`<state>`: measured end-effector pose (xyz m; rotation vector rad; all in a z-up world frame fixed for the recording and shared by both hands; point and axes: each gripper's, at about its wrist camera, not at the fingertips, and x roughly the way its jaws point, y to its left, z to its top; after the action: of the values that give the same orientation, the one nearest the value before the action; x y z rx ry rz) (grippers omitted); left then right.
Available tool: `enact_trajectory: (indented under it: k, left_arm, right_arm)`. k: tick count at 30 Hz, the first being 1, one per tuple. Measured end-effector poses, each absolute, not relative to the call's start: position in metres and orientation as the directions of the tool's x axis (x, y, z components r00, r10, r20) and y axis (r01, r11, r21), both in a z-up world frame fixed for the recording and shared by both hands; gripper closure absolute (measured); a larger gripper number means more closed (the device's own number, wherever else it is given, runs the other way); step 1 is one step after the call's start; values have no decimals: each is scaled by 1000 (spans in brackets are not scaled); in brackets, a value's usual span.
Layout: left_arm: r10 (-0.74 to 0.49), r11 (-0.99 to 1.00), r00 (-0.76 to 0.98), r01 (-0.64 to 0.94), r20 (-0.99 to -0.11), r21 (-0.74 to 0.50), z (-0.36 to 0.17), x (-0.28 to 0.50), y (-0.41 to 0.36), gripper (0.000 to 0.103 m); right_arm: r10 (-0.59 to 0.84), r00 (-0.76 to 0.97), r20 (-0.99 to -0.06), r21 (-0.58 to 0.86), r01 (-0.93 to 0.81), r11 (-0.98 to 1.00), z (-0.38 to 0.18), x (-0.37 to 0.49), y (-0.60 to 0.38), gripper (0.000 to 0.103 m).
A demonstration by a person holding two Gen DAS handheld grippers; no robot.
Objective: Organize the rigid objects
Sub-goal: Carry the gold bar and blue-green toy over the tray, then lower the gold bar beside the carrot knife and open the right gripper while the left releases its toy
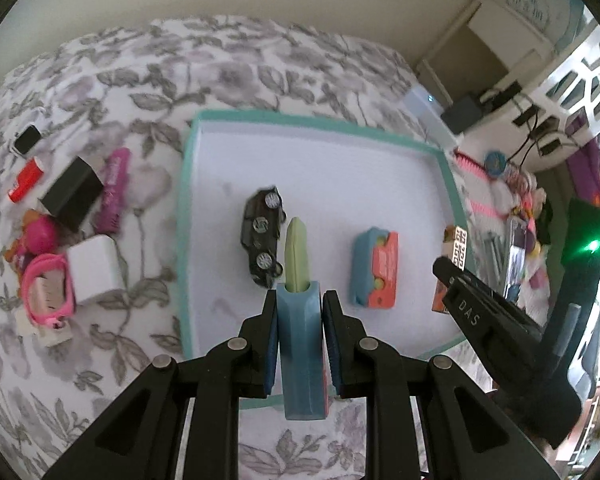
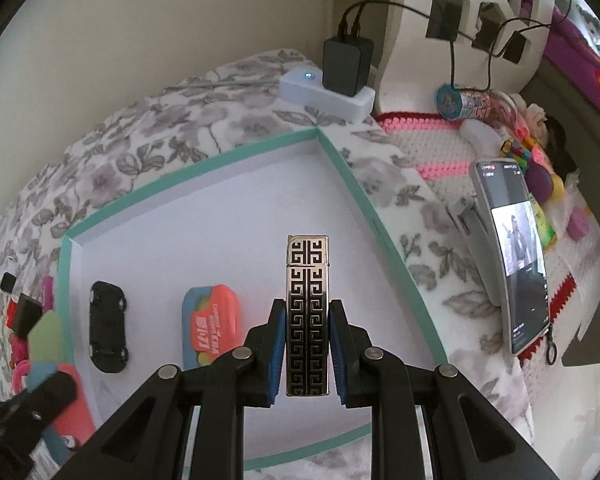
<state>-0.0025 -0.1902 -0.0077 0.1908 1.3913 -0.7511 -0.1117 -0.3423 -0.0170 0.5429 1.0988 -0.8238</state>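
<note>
A teal-rimmed white tray (image 1: pixel 450 172) lies on the floral bedspread; it also shows in the right wrist view (image 2: pixel 342 160). In it lie a black toy car (image 1: pixel 262 236) (image 2: pixel 108 330) and a blue-and-orange case (image 1: pixel 376 268) (image 2: pixel 211 326). My left gripper (image 1: pixel 300 304) is shut on a blue toy with a pale green blade (image 1: pixel 298 258), held over the tray's near edge. My right gripper (image 2: pixel 307 312) is shut on a silver-and-black patterned lighter (image 2: pixel 307 304), held above the tray's right part; its finger (image 1: pixel 460 292) shows in the left wrist view.
Left of the tray lie a black box (image 1: pixel 74 194), a white cube (image 1: pixel 94 268), a magenta tube (image 1: pixel 114 190), a red can (image 1: pixel 26 180), a pink item (image 1: pixel 48 290) and a smartwatch (image 1: pixel 26 138). Right of the tray stand a phone (image 2: pixel 518 256), a charger (image 2: pixel 346 66) and toys on a crocheted mat (image 2: pixel 440 140).
</note>
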Motion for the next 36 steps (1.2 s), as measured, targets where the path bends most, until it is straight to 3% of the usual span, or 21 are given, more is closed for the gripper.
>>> enact_trajectory:
  k: [15,31,36]
  left_arm:
    - [-265,803,-42,543,-963,-245,-38,3,-185,81]
    - [-262,805,-86,530,-961,-267,-44,4,-191,79]
    - [-291,797,-58,537,-955,-276,-25,11,-187,76]
  right_arm:
    - [-190,164,-968,9,778,628,-52,-105,-335,81]
    - [-207,155,-966,-16,764,645,-49,-100,-333,80]
    - [-242,183,-953,-19,760,650,-37,-97,-330,65]
